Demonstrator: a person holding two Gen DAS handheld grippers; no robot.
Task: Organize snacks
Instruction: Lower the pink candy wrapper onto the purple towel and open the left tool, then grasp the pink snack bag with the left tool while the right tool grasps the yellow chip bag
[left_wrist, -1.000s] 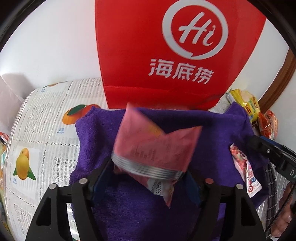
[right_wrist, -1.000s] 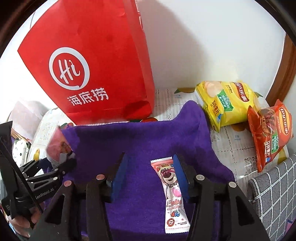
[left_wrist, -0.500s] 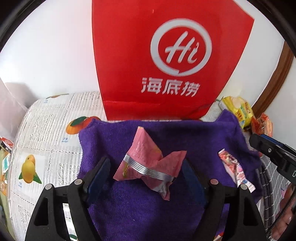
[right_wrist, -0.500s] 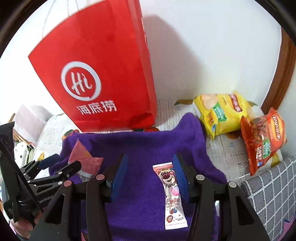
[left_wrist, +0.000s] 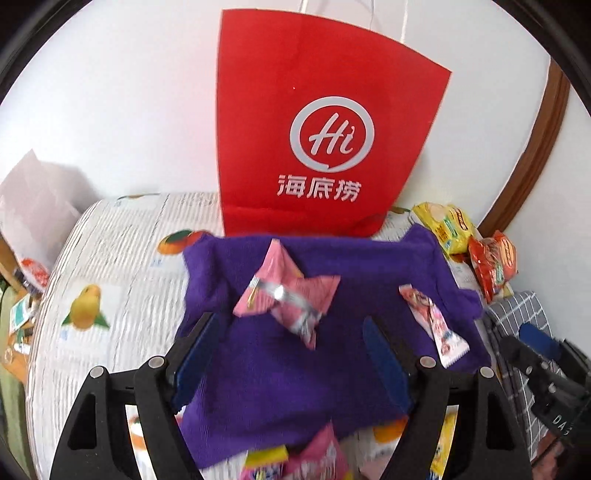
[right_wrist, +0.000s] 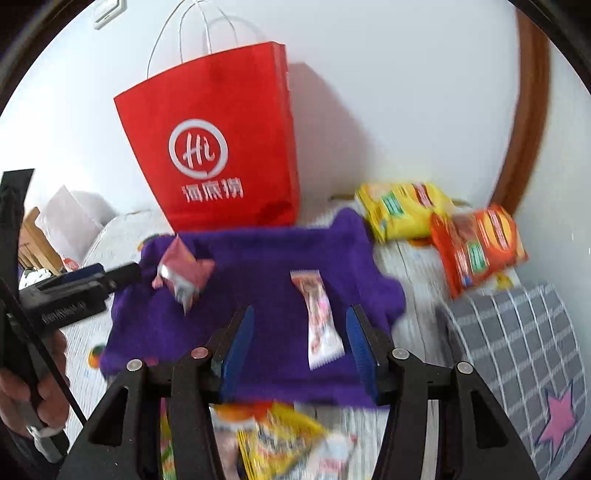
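Observation:
A crumpled pink snack packet lies on the purple cloth, just beyond my left gripper, which is open and touches nothing. In the right wrist view the same pink packet rests at the left of the cloth. A long pink-and-white candy packet lies flat between the fingers of my right gripper, whose jaws are opening and stand clear of it. That candy packet shows at the cloth's right side in the left wrist view.
A red paper bag stands against the wall behind the cloth. Yellow and orange chip bags lie at the right, beside a grey checked cloth. Several loose snacks sit at the near edge. The table cover has fruit prints.
My left gripper let go of the pink packet, which now lies on the cloth. Both grippers drew back and upward. The right jaws spread wider around the candy packet.

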